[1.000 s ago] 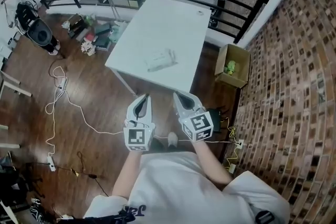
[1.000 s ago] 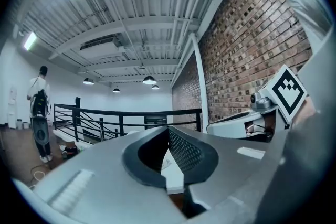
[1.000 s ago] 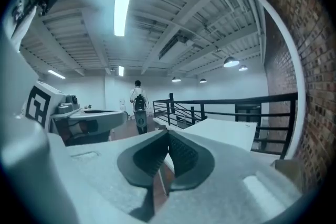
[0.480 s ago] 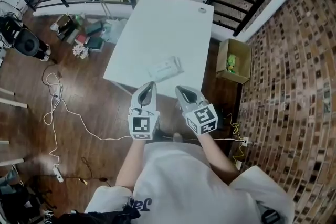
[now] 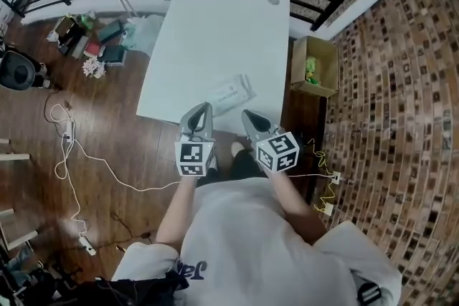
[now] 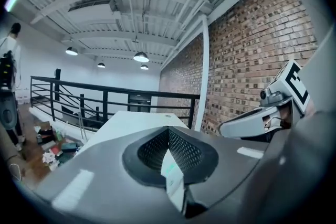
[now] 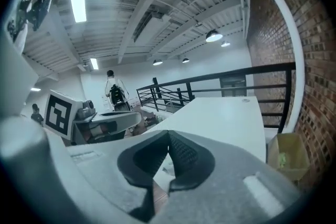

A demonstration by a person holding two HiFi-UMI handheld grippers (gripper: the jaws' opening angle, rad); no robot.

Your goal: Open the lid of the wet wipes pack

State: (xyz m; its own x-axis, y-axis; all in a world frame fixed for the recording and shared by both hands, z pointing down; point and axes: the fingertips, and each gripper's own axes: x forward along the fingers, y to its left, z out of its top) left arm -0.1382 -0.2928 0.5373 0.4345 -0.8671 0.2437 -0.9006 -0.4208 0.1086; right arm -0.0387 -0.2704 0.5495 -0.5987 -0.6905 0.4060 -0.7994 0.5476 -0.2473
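— What differs from a second ago?
— Back then both my grippers hung over the wooden floor (image 5: 107,147), short of the white rectangular worktop (image 5: 215,32). Now both tips reach its near edge.
— And your fingers?
— My left gripper (image 5: 206,107) has its fingers pressed together on nothing; my right gripper (image 5: 246,113) is the same.
— The pack?
— The flat white wet wipes pack (image 5: 231,92) lies on the worktop just ahead, between the two tips, touching neither.

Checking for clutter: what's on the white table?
A wet wipes pack by the near edge, a small round disc at a far corner. Anything beneath the pack is covered.
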